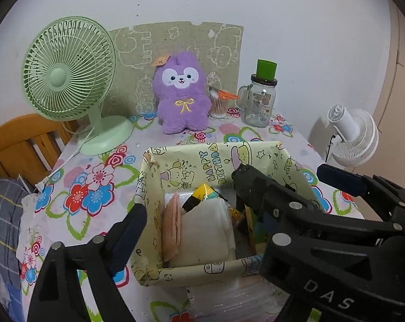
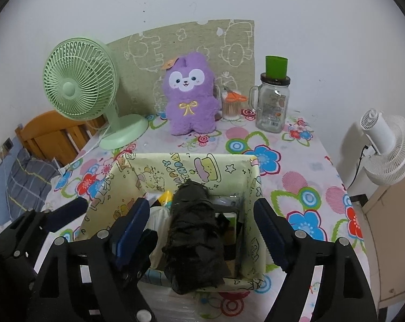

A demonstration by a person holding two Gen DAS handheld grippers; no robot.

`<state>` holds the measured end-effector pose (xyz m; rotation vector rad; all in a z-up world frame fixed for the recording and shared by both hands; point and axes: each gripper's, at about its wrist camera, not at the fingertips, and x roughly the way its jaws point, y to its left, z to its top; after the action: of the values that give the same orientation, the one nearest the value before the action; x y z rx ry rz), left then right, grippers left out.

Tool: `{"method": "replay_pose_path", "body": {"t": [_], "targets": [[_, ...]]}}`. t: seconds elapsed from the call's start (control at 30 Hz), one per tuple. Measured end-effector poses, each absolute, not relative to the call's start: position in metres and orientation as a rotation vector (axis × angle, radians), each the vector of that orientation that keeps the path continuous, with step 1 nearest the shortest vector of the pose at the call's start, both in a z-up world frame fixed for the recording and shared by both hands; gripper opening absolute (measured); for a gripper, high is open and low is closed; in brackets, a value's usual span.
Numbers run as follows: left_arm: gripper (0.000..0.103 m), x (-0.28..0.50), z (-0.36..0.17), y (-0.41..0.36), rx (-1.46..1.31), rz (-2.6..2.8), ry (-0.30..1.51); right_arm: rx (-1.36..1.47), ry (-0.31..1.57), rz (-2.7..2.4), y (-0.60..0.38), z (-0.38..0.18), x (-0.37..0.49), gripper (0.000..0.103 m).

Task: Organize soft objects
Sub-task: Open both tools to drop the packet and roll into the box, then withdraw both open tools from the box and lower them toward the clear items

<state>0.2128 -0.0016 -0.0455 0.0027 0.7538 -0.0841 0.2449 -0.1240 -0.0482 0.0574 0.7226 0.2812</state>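
Note:
A yellow paper-covered box [image 1: 221,158] [image 2: 191,166] stands on the flowered table. It holds a white folded cloth [image 1: 207,233], a pink cloth [image 1: 171,222] and a yellow-black packet [image 1: 199,196]. A black crumpled bundle [image 2: 197,241] lies in the box, between the open fingers of my right gripper [image 2: 202,230], which do not touch it. My left gripper [image 1: 229,196] is open at the box, its left finger outside the left wall. A purple plush bunny [image 1: 181,94] [image 2: 191,96] sits upright at the back.
A green desk fan [image 1: 68,80] [image 2: 81,86] stands at the back left. A glass jar mug with a green cup on top [image 1: 260,99] [image 2: 273,102] and a cotton swab cup with orange scissors [image 1: 220,102] [image 2: 232,104] stand beside the bunny. A white fan [image 1: 355,136] [image 2: 387,150] is at the right.

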Motion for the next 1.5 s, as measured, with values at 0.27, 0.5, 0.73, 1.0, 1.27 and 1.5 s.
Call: {"method": "replay_pose_path", "body": {"t": [0.27, 0.5, 0.73, 1.0, 1.27, 1.5], "targets": [[0.093, 0.202, -0.045, -0.003, -0.015, -0.091, 0.75, 0.05, 0.721, 0.258, -0.128, -0.045, 0.233, 0.083], [0.097, 0.189, -0.042, -0.006, -0.015, -0.105, 0.746, 0.081, 0.703, 0.227, -0.138, -0.038, 0.22, 0.083], [0.102, 0.175, -0.04, -0.012, -0.008, -0.113, 0.744, 0.077, 0.689, 0.207, -0.143, -0.035, 0.205, 0.093], [0.103, 0.155, -0.036, -0.015, -0.002, -0.113, 0.727, 0.076, 0.679, 0.196, -0.149, -0.034, 0.185, 0.094], [0.103, 0.135, -0.035, -0.018, -0.003, -0.115, 0.723, 0.06, 0.671, 0.202, -0.15, -0.035, 0.164, 0.095], [0.103, 0.118, -0.036, -0.018, -0.009, -0.113, 0.716, 0.049, 0.669, 0.218, -0.15, -0.038, 0.147, 0.095]]}}
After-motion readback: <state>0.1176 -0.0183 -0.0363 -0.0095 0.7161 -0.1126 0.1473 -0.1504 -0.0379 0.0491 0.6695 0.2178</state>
